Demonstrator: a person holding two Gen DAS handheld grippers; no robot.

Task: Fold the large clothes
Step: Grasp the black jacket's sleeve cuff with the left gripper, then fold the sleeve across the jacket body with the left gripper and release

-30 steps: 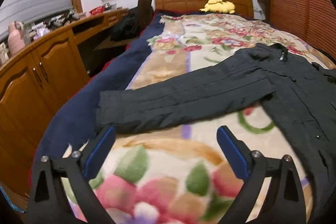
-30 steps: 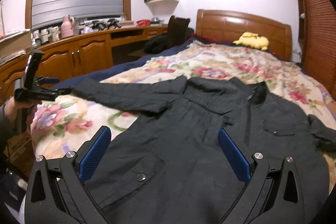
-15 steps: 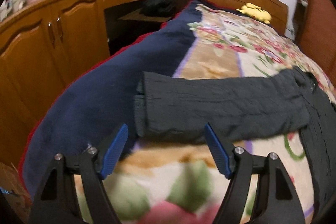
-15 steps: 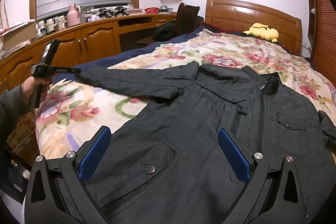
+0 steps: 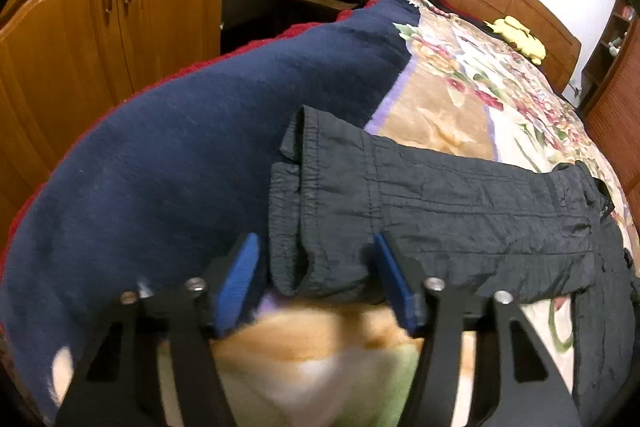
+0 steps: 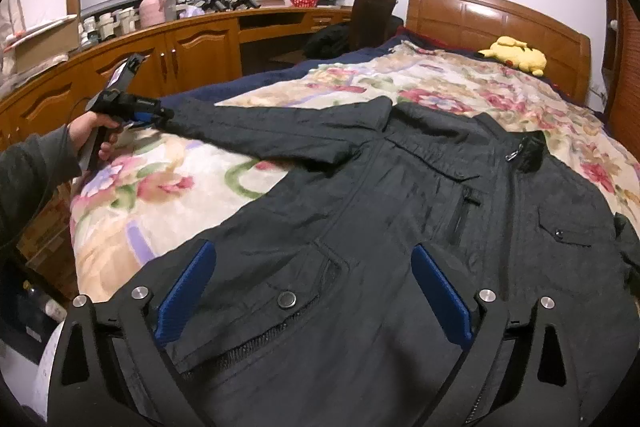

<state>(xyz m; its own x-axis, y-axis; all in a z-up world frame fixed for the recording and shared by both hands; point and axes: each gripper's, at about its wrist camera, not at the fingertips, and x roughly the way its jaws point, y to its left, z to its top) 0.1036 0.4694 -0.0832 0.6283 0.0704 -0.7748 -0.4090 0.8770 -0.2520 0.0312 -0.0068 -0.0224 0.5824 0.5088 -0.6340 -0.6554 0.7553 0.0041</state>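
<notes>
Left jaws closing around the sleeve cuff of the jacket on the bed.

Left wrist view: left gripper (image 5: 316, 281) straddles the cuff (image 5: 304, 227), jaws closing but not yet pressing; the sleeve (image 5: 460, 219) runs away rightward.
Right wrist view: right gripper (image 6: 314, 299), jaws spread and empty, hovers above the jacket (image 6: 400, 247) hem; the left hand (image 6: 94, 131) is nearer the cuff.

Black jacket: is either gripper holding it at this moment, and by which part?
Neither grips it yet. The left gripper has the sleeve cuff of the black jacket between its closing jaws. The right gripper hovers open over the hem.
</notes>
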